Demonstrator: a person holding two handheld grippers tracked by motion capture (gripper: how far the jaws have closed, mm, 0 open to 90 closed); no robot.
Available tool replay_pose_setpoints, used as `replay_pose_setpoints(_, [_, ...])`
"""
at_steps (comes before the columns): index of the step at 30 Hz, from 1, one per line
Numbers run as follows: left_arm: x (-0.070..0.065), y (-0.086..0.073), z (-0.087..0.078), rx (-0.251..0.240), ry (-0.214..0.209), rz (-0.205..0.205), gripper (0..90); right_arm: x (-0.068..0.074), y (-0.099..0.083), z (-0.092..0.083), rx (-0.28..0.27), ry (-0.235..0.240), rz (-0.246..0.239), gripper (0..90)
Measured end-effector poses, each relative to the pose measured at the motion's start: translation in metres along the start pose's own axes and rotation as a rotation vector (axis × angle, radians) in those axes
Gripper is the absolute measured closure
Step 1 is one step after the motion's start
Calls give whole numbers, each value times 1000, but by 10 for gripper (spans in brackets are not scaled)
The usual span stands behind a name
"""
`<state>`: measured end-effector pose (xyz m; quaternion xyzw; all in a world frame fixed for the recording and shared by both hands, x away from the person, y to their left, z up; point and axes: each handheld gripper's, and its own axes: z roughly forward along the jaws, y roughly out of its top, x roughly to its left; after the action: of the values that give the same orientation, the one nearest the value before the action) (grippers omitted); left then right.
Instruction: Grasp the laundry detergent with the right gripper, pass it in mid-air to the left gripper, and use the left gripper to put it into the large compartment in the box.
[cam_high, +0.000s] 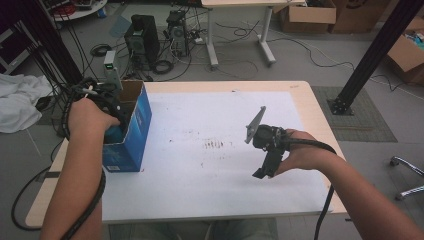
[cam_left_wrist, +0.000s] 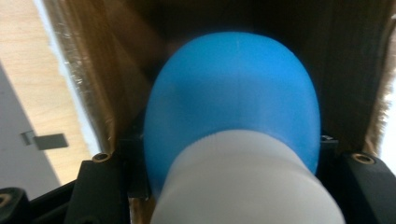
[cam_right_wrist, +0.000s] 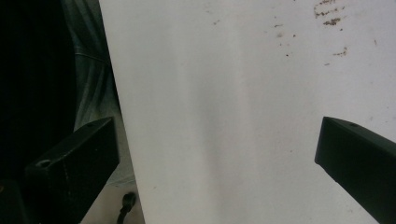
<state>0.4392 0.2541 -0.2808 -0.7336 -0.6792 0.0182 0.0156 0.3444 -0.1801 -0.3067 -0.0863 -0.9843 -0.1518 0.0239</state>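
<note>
One blue-and-white bottle (cam_left_wrist: 233, 126) gripped by left tongs (cam_left_wrist: 229, 154) inside box (cam_high: 131, 131), right tongs (cam_right_wrist: 219, 158) open

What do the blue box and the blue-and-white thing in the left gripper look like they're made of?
Blue box: printed cardboard, likely; brown fibrous inner walls and a raw frayed edge show in the left gripper view. Blue-and-white object: apparently smooth matte plastic, with an even sheen and a faint mould line. The blur leaves it open.

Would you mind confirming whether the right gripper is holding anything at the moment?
No, the right gripper has its jaws wide apart above the bare white sheet, with nothing between them.
</note>
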Motion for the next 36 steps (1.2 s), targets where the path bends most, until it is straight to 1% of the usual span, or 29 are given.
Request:
replay_pose_setpoints(2, [-1, 1, 5, 7, 3, 7, 382, 0, 0, 0, 1, 0, 2, 0])
replay_pose_setpoints(3, [0, 0, 6, -13, 4, 6, 381, 1, 0, 1, 2, -1, 0, 0])
replay_pose_setpoints(4, [0, 0, 5, -19, 4, 9, 382, 1, 0, 1, 1, 0, 0, 0])
replay_pose_setpoints(6, [-1, 0, 6, -14, 7, 13, 381, 1, -1, 1, 0, 0, 3, 0])
replay_pose_setpoints(7, [-1, 0, 6, -23, 8, 12, 381, 1, -1, 1, 1, -1, 3, 0])
replay_pose_setpoints(9, [-2, 0, 6, -25, 10, 14, 381, 1, -1, 1, -1, -3, 4, 0])
replay_pose_setpoints(10, [-3, -1, 6, -37, 15, 14, 379, 1, -1, 1, 0, -1, 5, 0])
replay_pose_setpoints(13, [-4, -1, 6, -40, 22, 19, 377, 2, 0, 1, 2, -9, 1, 0])
replay_pose_setpoints(16, [-4, -2, 7, -57, 22, 15, 377, 2, 1, 1, 4, -8, 2, 0])
replay_pose_setpoints(18, [-4, -3, 7, -59, 20, 14, 375, 3, 1, 1, 3, -8, 0, 0])
replay_pose_setpoints(21, [-2, -3, 8, -56, 29, 12, 366, 4, 1, 0, 0, -9, 2, 0])
replay_pose_setpoints(23, [-1, -4, 6, -61, 20, 13, 353, 4, 0, 0, 1, -10, 4, 0])
replay_pose_setpoints(26, [-2, -4, 5, -57, -2, 19, 293, 4, 0, -1, 0, -13, 3, 0])
replay_pose_setpoints(28, [-4, -5, 4, -54, 4, 28, 285, 5, 0, -2, 2, -14, 2, 0])
replay_pose_setpoints(32, [-4, -5, 1, -61, 9, 27, 288, 6, -1, -3, -4, -15, 5, 0])
replay_pose_setpoints(36, [-4, -6, -7, -69, 10, 34, 290, 6, -1, -2, -3, -15, 5, 0])
